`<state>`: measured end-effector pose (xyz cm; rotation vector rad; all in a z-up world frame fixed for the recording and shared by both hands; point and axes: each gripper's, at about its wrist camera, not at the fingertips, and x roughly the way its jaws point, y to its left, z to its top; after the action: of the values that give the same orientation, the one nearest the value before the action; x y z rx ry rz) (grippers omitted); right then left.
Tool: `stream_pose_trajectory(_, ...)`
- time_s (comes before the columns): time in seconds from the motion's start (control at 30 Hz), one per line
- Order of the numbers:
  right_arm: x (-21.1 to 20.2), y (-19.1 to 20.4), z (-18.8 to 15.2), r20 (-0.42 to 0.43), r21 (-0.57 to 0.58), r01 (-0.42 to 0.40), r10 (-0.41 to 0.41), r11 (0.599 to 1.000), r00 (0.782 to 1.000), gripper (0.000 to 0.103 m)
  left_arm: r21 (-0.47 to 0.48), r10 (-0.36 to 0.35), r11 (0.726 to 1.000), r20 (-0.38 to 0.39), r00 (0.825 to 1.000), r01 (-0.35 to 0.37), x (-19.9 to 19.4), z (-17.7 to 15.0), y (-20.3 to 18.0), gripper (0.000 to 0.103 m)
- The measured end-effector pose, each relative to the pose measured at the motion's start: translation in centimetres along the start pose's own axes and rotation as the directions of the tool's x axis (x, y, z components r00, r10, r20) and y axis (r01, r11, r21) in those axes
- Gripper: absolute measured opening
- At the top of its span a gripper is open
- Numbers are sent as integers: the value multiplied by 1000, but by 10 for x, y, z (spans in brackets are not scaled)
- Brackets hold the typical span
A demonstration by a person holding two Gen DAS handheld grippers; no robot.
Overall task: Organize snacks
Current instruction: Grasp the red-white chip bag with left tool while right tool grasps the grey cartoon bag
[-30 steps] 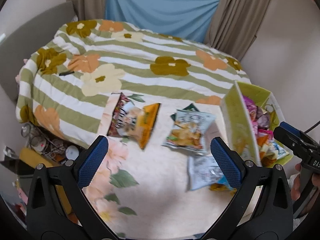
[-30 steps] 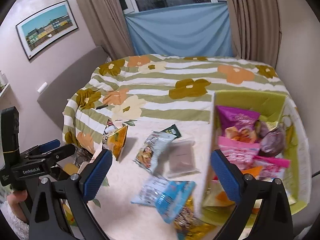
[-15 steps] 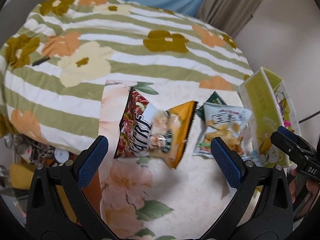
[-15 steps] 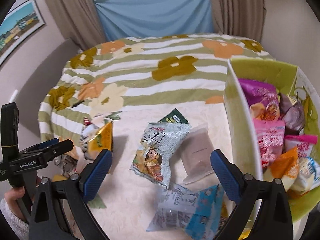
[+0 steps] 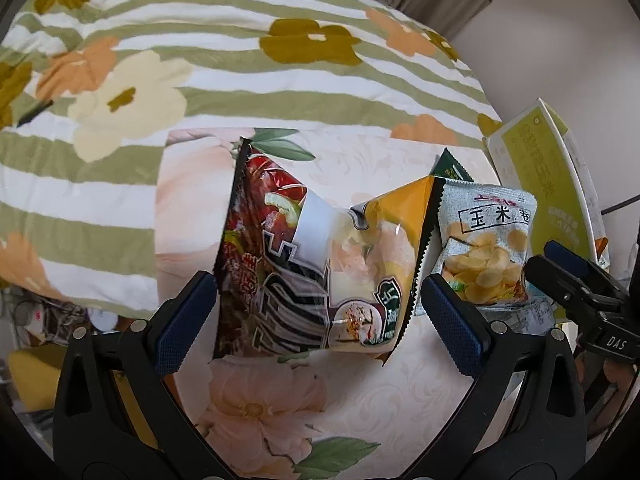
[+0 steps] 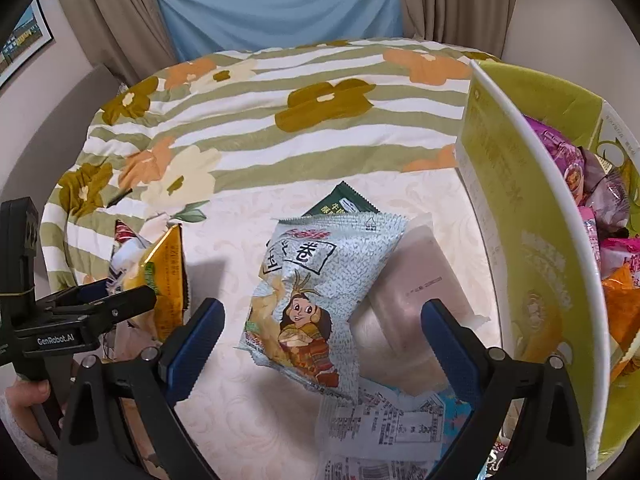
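Cream damask cloth printed with peach flowers [image 5: 372,404] covers the surface nearest both tools; on it the left gripper [image 5: 320,316] hangs with blue-padded fingers spread wide around a red, white and yellow crinkled snack bag [image 5: 316,264], touching neither side, while the right gripper [image 6: 322,342] is equally spread over a pale grey corn-roll packet with a cartoon girl [image 6: 316,292], with nothing clenched. Just beside that packet lie a frosted pinkish wrapped block [image 6: 416,300], a dark green sachet [image 6: 340,204] half hidden beneath it, and a blue-and-white packet [image 6: 384,428] cut off at the bottom edge. To the right stands a lime-green cardboard box with a white rim [image 6: 532,216], holding purple, pink and orange packets [image 6: 600,216] whose labels are unreadable. Beyond spreads a green-and-white striped floral bedspread [image 6: 256,120], then beige curtains [image 6: 452,0] and a blue sheet [image 6: 280,4]
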<state>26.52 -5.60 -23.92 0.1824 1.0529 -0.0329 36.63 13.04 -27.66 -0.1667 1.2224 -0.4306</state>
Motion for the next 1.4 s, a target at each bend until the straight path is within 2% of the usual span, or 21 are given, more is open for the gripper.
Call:
stream_pose_trajectory(0.1,4,1,0,-4,-6,3,-3,1000,1000,98,-6,-13,1000,-5,1000,13,4,1,2,88)
stream_pose_trajectory(0.23,9,1,2,-10,-9,-4,4,1000,1000,95,-10,-30,1000,-3,1000,30,4,1,3,80)
stream_pose_trajectory(0.4,18,4,4,-26,-25,-15,14,1000,1000,88,-7,-26,1000,-8,1000,26,1,-1,1,76)
stream_pose_trajectory(0.67,30,7,8,-42,-43,-24,22,999,999,85,-27,-1,1000,-3,1000,1,-11,-11,2,76)
stream_pose_trajectory(0.77,35,9,8,-57,-53,-30,27,998,998,77,-36,4,999,5,1000,-4,-18,-13,4,76)
stream_pose_trajectory(0.93,43,14,7,-81,-66,-30,25,997,996,71,-45,15,999,24,1000,-14,-32,-19,7,76)
stream_pose_trajectory(1.0,47,17,5,-94,-76,-35,28,997,995,61,-54,16,998,33,999,-14,-37,-22,9,76)
stream_pose_trajectory(1.2,45,23,1,-103,-79,-52,44,995,994,42,-70,31,997,64,998,-26,-56,-30,13,76)
stream_pose_trajectory(1.4,27,29,1,-72,-88,-58,51,994,996,40,-73,42,997,102,994,-35,-80,-33,8,76)
